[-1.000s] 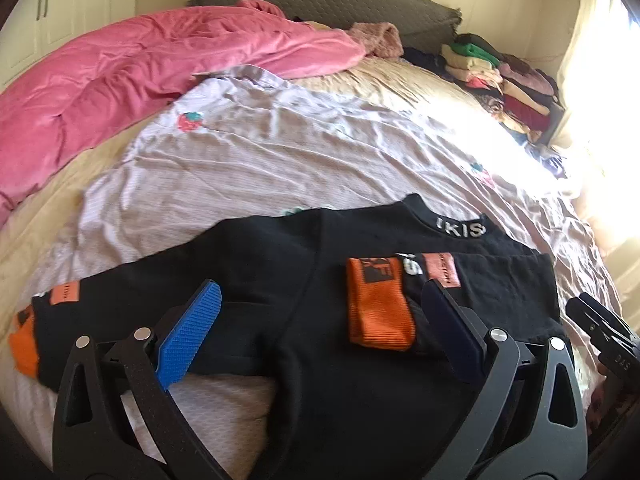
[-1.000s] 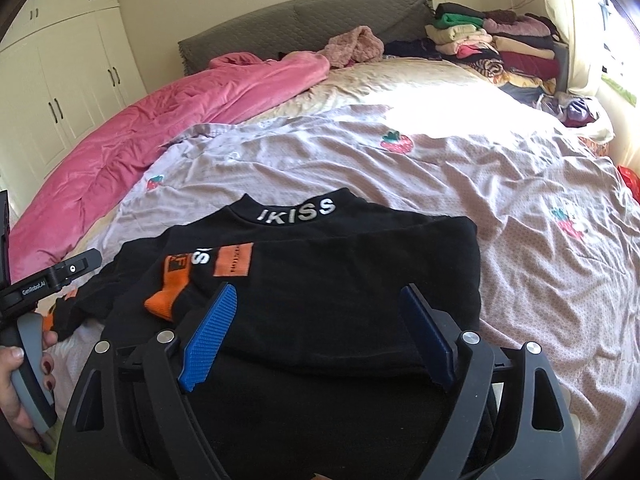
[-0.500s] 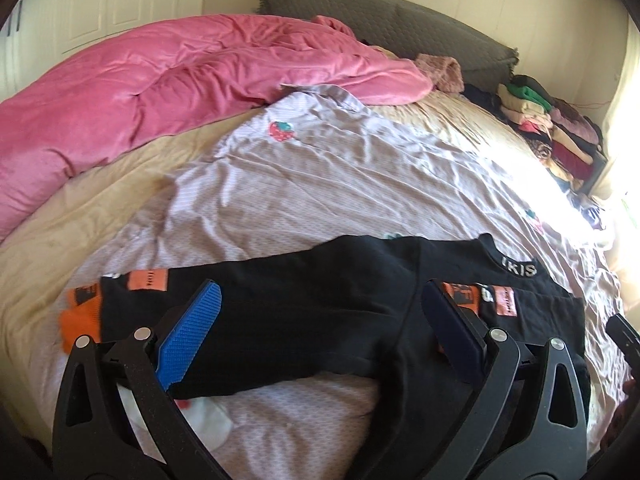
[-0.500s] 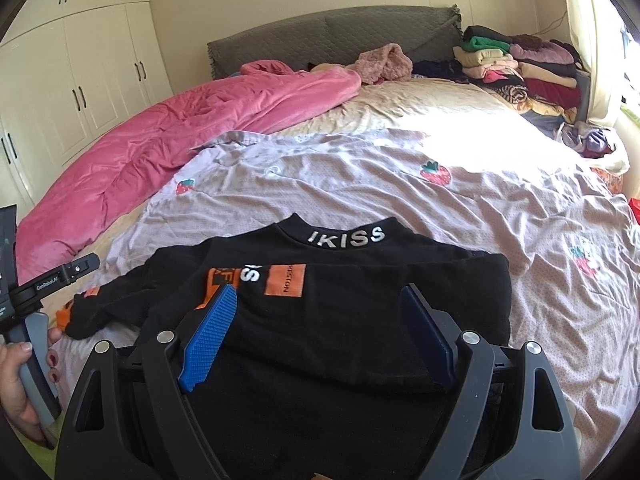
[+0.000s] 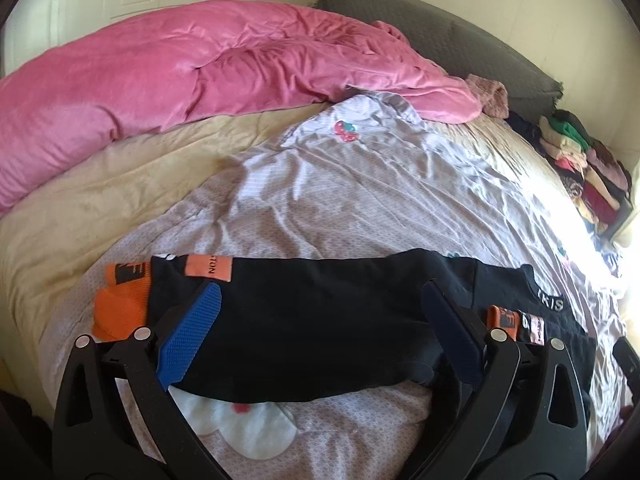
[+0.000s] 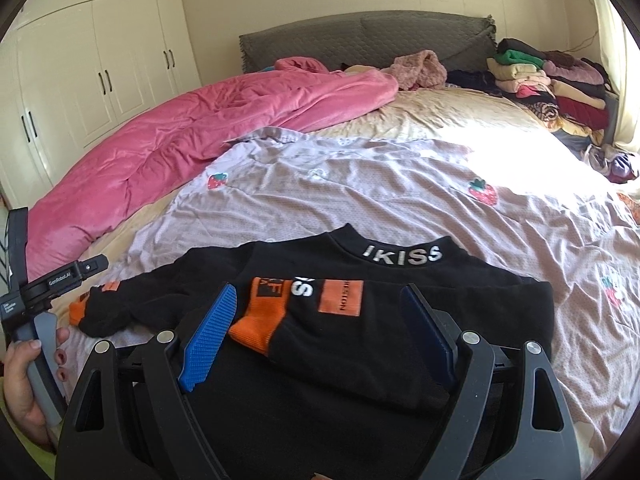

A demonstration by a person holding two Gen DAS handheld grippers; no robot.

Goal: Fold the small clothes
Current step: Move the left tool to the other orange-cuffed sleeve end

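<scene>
A black sweater [image 6: 360, 344] with "IKISS" on its collar [image 6: 402, 254] lies flat on the lilac sheet. One sleeve is folded across its chest, orange cuff [image 6: 260, 320] pointing toward me. My right gripper [image 6: 318, 332] hovers open just above that folded sleeve and holds nothing. The other sleeve [image 5: 304, 320] stretches out to the left and ends in an orange cuff [image 5: 120, 308]. My left gripper [image 5: 320, 328] hangs open over the middle of this sleeve, pads apart on either side. A hand [image 6: 24, 380] holds the left gripper's handle at the left edge of the right wrist view.
A lilac strawberry-print sheet [image 5: 360, 200] covers the near part of the bed. Along the left lies a bunched pink duvet [image 5: 180, 72]. Folded clothes [image 6: 552, 84] are stacked at the far right by the grey headboard [image 6: 360, 40]. White wardrobe doors [image 6: 100, 72] stand to the left.
The left gripper has swung left along the outstretched sleeve, bringing its orange cuff into view. The right gripper drew back a little and rose. The sweater has not moved; both grippers stay open.
</scene>
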